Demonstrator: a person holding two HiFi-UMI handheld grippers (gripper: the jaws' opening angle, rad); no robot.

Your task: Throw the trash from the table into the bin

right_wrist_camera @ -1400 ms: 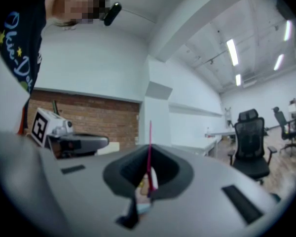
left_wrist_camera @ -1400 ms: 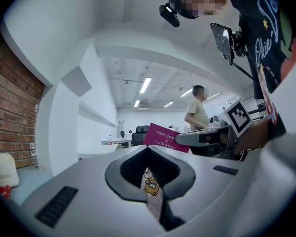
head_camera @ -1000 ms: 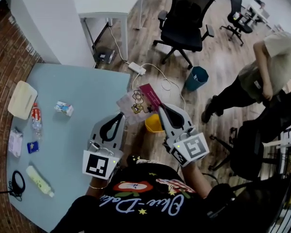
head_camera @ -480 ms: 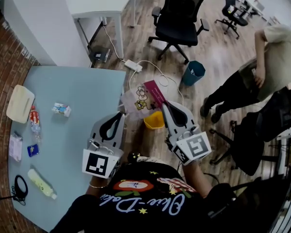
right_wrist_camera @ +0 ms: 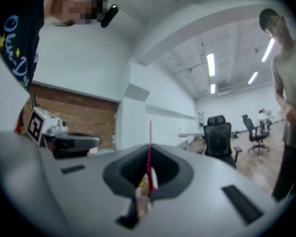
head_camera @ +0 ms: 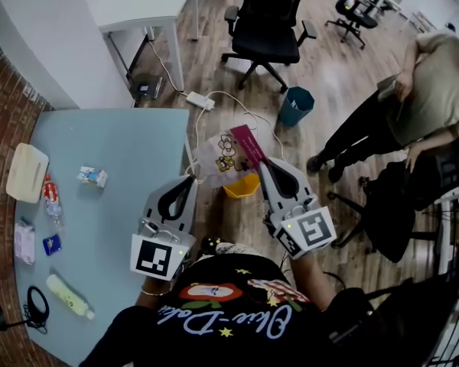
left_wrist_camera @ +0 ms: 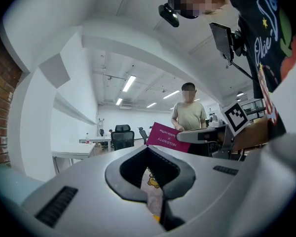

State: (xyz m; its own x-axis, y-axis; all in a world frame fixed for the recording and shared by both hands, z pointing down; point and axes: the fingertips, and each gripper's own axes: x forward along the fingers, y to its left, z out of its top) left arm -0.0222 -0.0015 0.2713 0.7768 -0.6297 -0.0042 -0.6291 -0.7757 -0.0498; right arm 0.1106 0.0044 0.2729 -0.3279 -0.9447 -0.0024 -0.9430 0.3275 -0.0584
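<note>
A clear plastic wrapper [head_camera: 218, 153] printed with small bears, topped by a pink card [head_camera: 249, 145], hangs in the air past the table's right edge. Both grippers are shut on it. My left gripper [head_camera: 193, 180] pinches its left lower edge, and my right gripper [head_camera: 264, 161] pinches the pink card side. Just below the wrapper, a yellow bin [head_camera: 242, 186] stands on the floor. In the left gripper view the wrapper [left_wrist_camera: 153, 189] runs between the closed jaws of the left gripper [left_wrist_camera: 149, 154]. In the right gripper view the pink card [right_wrist_camera: 149, 147] stands edge-on in the right gripper [right_wrist_camera: 148, 181].
On the blue-grey table [head_camera: 130, 151] lie a white tray [head_camera: 27, 170], a small bottle [head_camera: 52, 195], a small packet [head_camera: 92, 177], a blue item [head_camera: 52, 243], a pale tube [head_camera: 69, 297] and a black cable [head_camera: 34, 308]. A blue bin [head_camera: 296, 105], office chair [head_camera: 268, 21] and standing person [head_camera: 432, 90] are beyond.
Both grippers keep their hold on the wrapper. The right gripper and the pink card have drifted a little to the right, above the yellow bin. The person at the right has shifted.
</note>
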